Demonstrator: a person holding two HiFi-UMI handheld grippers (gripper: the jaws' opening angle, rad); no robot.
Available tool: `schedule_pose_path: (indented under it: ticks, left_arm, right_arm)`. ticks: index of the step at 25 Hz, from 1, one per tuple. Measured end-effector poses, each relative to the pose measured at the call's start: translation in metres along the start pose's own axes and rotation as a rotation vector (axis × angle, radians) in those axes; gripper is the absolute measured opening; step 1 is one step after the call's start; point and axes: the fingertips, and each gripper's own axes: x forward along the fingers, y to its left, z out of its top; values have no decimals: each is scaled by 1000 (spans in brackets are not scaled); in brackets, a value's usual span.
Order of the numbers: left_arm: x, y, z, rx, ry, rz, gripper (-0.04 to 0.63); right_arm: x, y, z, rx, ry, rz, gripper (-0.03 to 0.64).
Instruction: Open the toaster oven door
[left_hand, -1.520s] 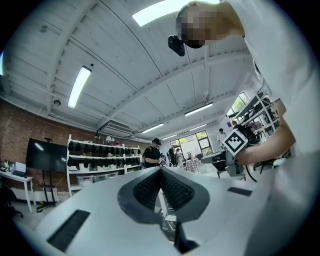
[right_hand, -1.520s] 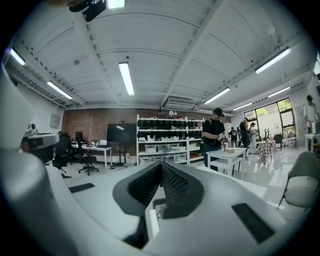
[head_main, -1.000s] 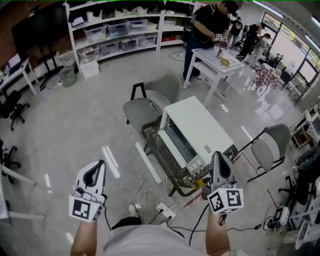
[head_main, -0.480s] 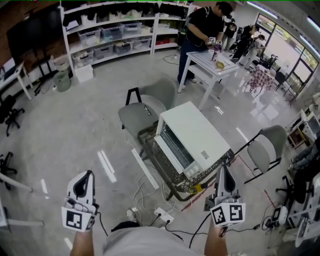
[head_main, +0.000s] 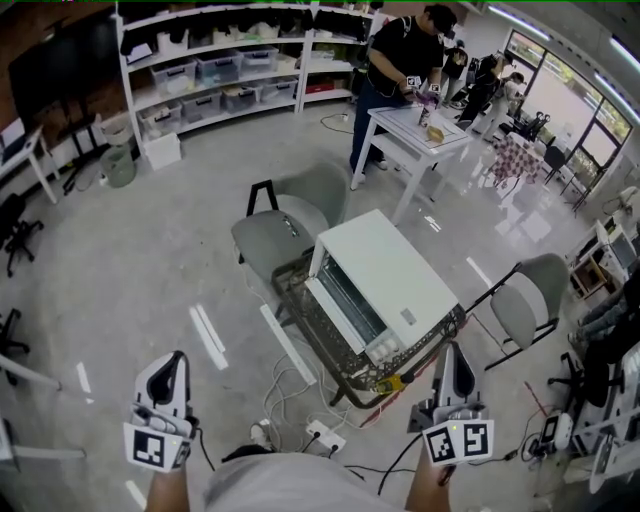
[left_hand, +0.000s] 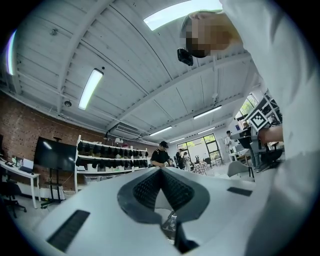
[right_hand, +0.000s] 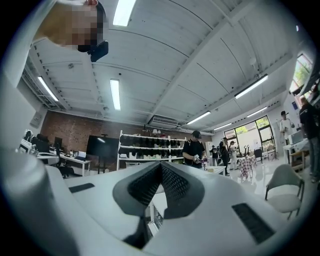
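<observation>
Toaster oven (head_main: 385, 285) sits centre frame on a low wire stand (head_main: 335, 340), door (head_main: 345, 300) shut, facing lower left. Left gripper (head_main: 168, 372) and right gripper (head_main: 455, 365), bottom of frame, are both closed on nothing, well short. Best open one, meet the door's top edge squarely, pull down gently.

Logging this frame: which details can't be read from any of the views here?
- Door handle of the toaster oven: head view, too small to pick out.
- Settings of its knobs: head view, too small.
- Oven in the gripper views: nearly all hidden behind the left tool and right tool.
- Items on the far white table: head view, too small.
</observation>
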Motion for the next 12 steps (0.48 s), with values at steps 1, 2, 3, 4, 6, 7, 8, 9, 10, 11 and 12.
schedule_pose_path:
  ticks: [1, 2, 3, 4, 6, 7, 8, 9, 10, 11, 12]
  left_arm:
    - [1, 1, 1, 2, -3, -2, 15]
    - [2, 2, 1, 5, -5, -3, 17]
    - [2, 3, 2, 6, -8, -4, 16]
    - [2, 5, 3, 7, -12, -4, 16]
    - [2, 9, 4, 5, -15, -3, 17]
    - [1, 11, 3, 4, -12, -3, 17]
    - [1, 13, 3, 4, -9, -4, 16]
    - [0, 14, 3, 3, -9, -4, 15]
    - [-1, 15, 4, 4, -11, -4, 15]
    - [-2, 16, 4, 6, -13, -3, 17]
    - [-2, 17, 4, 7, -16, -3, 17]
  right_arm:
    - [2, 2, 2, -3, -5, 2, 21]
    - [3, 4, 4, -5, -9, 4, 21]
    - [4, 6, 5, -6, -11, 5, 21]
    - [5, 8, 5, -6, -12, 7, 21]
    - [7, 13, 4, -7, -8, 9, 21]
    - [9, 15, 3, -7, -6, 10, 21]
    - [10, 18, 2, -8, -5, 11, 21]
    - [11, 20, 2, -8, -3, 14, 21]
    - [12, 23, 0, -9, -1, 17, 22]
    - [12, 25, -1, -9, 2, 21, 21]
    - [13, 28, -3, -8, 4, 25, 21]
